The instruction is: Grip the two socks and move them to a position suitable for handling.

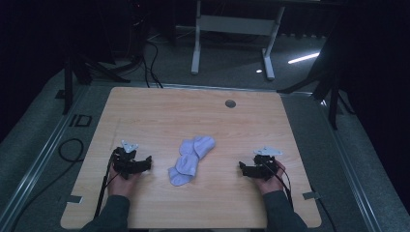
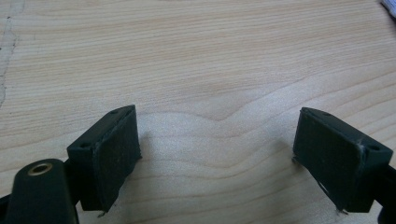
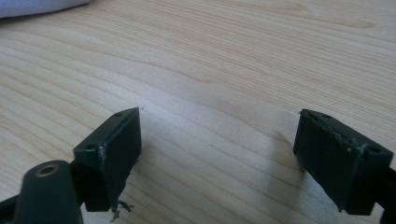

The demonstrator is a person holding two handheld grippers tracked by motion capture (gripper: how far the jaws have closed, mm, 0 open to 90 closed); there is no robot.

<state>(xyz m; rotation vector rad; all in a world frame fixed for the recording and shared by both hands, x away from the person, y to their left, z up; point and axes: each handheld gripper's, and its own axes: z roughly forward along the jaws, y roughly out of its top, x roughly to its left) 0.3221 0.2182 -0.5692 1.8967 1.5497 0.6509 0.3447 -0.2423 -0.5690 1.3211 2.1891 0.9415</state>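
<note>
A pale lilac-white pair of socks (image 1: 190, 159) lies bunched in the middle of the wooden table (image 1: 159, 111). My left gripper (image 1: 145, 164) rests on the table to the socks' left, jaws pointing right towards them, open and holding nothing (image 2: 217, 154). My right gripper (image 1: 243, 168) rests to the socks' right, jaws pointing left, also open with bare wood between its fingers (image 3: 217, 154). A sliver of sock (image 3: 37, 7) shows at the top left of the right gripper view, and a corner of sock (image 2: 390, 7) at the top right of the left gripper view.
A round grommet (image 1: 230, 103) sits near the table's far edge. Beyond the table stand a white desk frame (image 1: 232, 34) and dark tripod legs (image 1: 333, 92) on a grey floor. Black cables (image 1: 70, 150) trail off the left side.
</note>
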